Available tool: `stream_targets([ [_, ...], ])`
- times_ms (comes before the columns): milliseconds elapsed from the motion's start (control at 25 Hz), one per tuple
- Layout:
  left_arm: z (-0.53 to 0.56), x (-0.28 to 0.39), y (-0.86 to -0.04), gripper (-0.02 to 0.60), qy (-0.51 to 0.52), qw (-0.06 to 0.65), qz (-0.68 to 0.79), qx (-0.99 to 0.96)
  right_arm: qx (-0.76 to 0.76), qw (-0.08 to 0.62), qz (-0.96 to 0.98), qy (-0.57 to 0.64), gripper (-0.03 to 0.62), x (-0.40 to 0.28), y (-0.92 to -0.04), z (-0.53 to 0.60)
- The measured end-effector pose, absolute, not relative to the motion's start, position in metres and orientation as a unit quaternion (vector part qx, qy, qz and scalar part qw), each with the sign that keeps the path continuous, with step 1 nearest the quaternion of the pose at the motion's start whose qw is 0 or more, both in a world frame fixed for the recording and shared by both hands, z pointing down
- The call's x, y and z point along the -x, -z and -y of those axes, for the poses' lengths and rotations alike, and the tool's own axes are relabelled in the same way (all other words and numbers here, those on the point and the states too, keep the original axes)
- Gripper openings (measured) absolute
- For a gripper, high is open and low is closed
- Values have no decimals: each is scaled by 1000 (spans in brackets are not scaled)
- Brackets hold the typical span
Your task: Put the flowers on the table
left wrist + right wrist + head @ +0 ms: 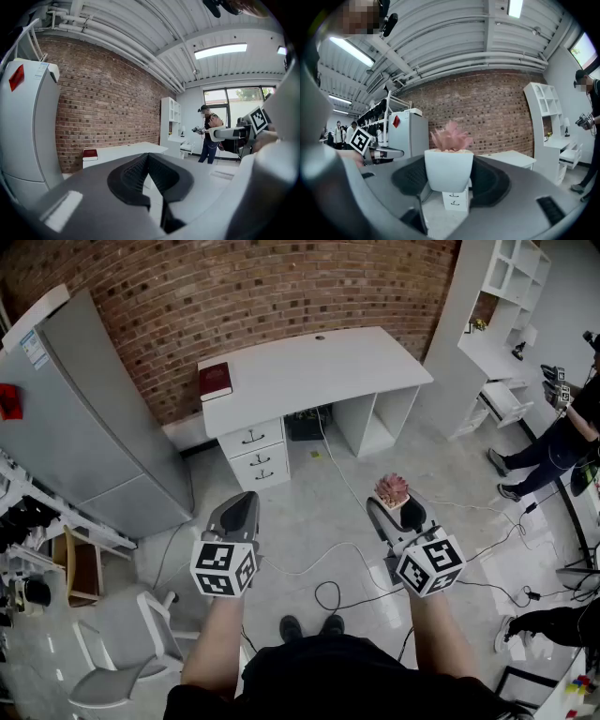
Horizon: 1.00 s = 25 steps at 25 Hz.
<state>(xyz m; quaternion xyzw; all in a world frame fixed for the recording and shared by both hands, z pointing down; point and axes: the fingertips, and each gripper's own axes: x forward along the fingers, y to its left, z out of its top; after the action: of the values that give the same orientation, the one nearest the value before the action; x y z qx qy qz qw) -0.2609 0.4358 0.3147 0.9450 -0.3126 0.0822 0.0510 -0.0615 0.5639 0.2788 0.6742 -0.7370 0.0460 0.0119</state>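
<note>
A small white pot of pink flowers [448, 164] sits upright between the pads of my right gripper [448, 180], which is shut on it. In the head view the flowers [392, 490] show at the tip of the right gripper [398, 512], held in the air over the floor. The white desk [328, 367] stands ahead against the brick wall, a good way off. My left gripper [239, 514] hangs beside the right one with its jaws together and nothing between them; in its own view the left gripper [149, 174] points toward the desk [123, 151].
A dark red book [215, 381] lies on the desk's left end. A grey fridge [84, 418] stands at the left, a white shelf unit [492, 315] at the right. Cables [328, 592] trail across the floor. A grey chair [117, 652] is near left. A person [558, 432] stands at right.
</note>
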Motion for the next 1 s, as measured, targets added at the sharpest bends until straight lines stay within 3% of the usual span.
stream_targets([
  [1000, -494, 216, -313, 11, -73, 50, 321, -943, -657, -35, 751, -55, 238, 14, -274, -631],
])
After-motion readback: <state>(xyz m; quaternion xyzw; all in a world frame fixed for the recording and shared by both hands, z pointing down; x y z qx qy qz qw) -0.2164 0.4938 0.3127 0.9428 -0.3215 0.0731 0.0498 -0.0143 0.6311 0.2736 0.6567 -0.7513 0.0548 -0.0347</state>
